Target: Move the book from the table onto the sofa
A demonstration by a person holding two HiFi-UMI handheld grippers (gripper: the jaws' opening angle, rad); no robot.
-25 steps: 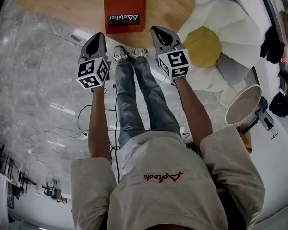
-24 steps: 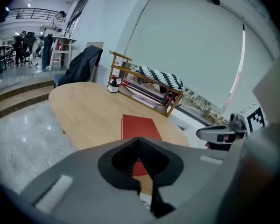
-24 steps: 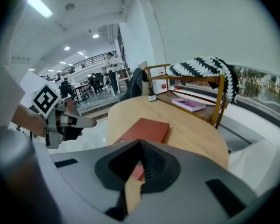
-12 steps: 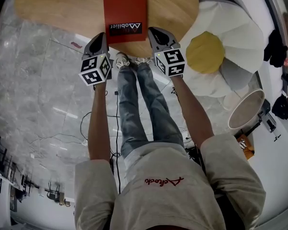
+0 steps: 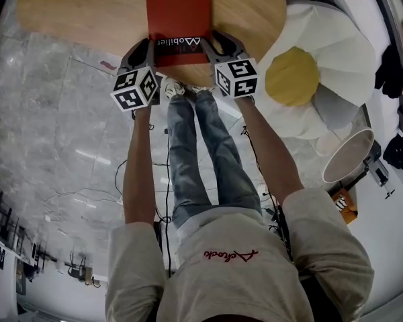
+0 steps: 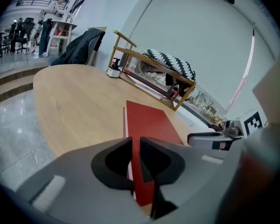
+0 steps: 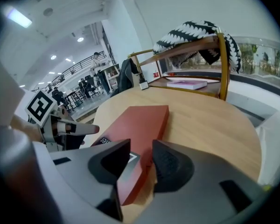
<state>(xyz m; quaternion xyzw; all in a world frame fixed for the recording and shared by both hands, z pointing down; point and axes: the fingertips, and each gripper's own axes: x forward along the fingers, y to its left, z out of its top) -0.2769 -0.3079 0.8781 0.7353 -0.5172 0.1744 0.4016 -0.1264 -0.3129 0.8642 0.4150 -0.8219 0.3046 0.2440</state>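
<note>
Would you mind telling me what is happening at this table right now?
A person standing at a round wooden table reaches a handheld gripper toward each near corner of a red book. The left gripper is at the book's near left corner with its jaws almost together. The right gripper has its jaws apart around the near right corner. The book lies flat on the table, not yet lifted.

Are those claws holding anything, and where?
Not clearly. The right gripper stands open around the book at its near right corner; the left gripper is at the left corner, grip unclear.
</note>
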